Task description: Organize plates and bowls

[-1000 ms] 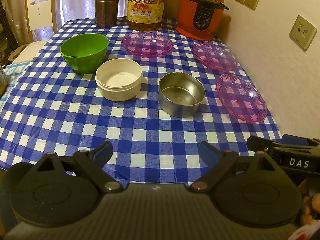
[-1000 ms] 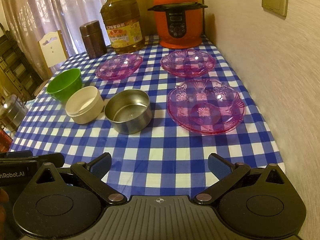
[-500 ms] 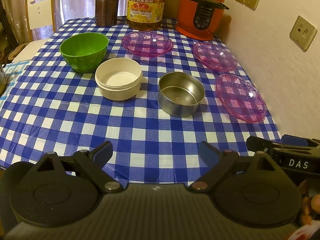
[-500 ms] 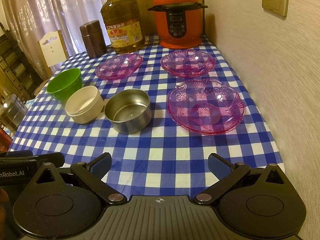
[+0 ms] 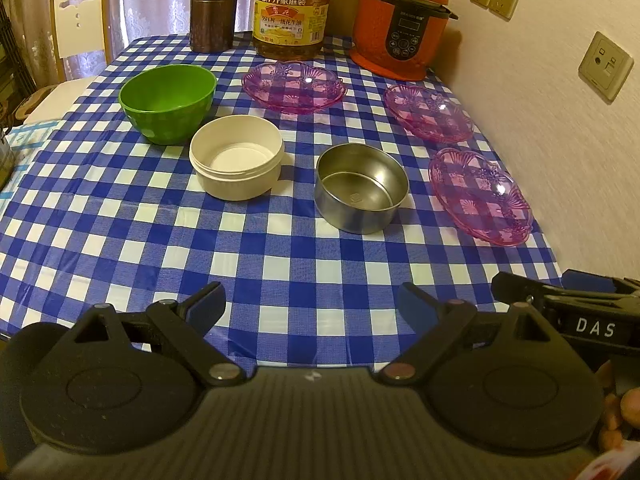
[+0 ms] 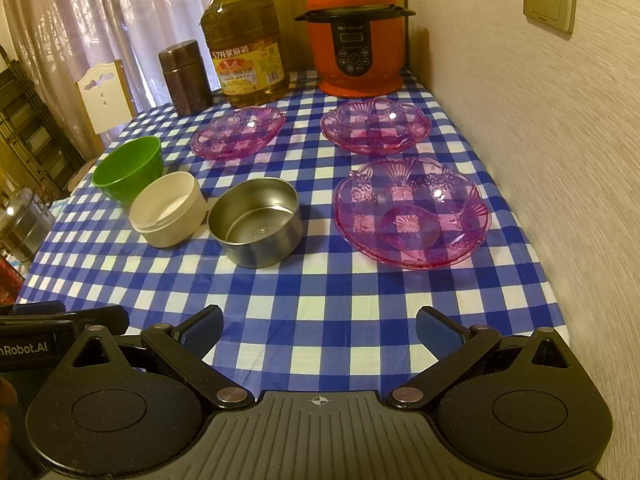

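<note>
On the blue checked tablecloth [image 5: 280, 264] stand a green bowl [image 5: 168, 100], a cream bowl [image 5: 236, 160] and a steel bowl [image 5: 360, 192] in a diagonal row. Three pink glass plates lie apart: one at the back [image 5: 294, 86], one by the wall [image 5: 428, 118], one nearest [image 5: 480, 196]. In the right wrist view the nearest pink plate [image 6: 412, 212] lies ahead, the steel bowl [image 6: 256, 222] to its left. My left gripper [image 5: 312, 304] and right gripper [image 6: 320, 328] both stand open over the table's front edge, holding nothing.
At the back stand a brown canister [image 5: 212, 12], a large oil bottle [image 5: 292, 8] and an orange pressure cooker [image 5: 400, 24]. A wall [image 6: 540, 140] runs along the table's right side. A white chair [image 5: 80, 20] stands at the far left.
</note>
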`<control>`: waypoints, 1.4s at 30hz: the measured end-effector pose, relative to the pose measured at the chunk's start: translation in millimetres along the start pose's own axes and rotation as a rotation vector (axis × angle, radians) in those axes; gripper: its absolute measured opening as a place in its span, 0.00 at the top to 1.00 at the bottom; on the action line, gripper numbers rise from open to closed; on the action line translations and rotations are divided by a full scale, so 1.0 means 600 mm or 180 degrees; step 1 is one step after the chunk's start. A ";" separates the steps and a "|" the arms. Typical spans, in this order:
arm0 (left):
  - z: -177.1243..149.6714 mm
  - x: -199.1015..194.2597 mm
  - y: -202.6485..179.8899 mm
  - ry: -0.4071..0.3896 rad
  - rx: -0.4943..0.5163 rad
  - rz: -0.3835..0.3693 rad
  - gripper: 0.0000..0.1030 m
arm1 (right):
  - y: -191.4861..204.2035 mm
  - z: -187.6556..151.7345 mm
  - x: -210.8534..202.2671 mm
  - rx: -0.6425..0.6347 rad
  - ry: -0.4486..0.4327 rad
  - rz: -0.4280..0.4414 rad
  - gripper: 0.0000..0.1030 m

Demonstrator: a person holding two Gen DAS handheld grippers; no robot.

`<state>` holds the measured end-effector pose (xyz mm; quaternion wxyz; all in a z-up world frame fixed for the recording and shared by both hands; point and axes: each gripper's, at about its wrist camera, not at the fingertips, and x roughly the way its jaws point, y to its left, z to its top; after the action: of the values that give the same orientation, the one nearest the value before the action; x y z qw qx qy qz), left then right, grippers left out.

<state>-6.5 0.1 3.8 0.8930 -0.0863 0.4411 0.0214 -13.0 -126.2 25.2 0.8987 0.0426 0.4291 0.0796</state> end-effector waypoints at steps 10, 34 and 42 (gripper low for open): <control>-0.001 0.000 -0.001 0.0006 -0.0005 -0.0010 0.11 | 0.000 -0.001 0.000 0.0006 -0.0003 0.0000 0.01; -0.001 0.000 -0.003 0.0006 -0.0009 -0.0005 0.11 | -0.001 -0.002 0.000 0.0006 -0.0007 0.0004 0.01; -0.003 0.002 -0.006 0.0011 -0.0030 -0.0025 0.11 | -0.002 -0.003 0.002 0.0026 -0.0005 0.0004 0.01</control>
<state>-6.9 -3.6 2.2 0.8919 -0.0924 0.4422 0.0199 -13.5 -127.4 23.2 0.8989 0.0466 0.4287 0.0784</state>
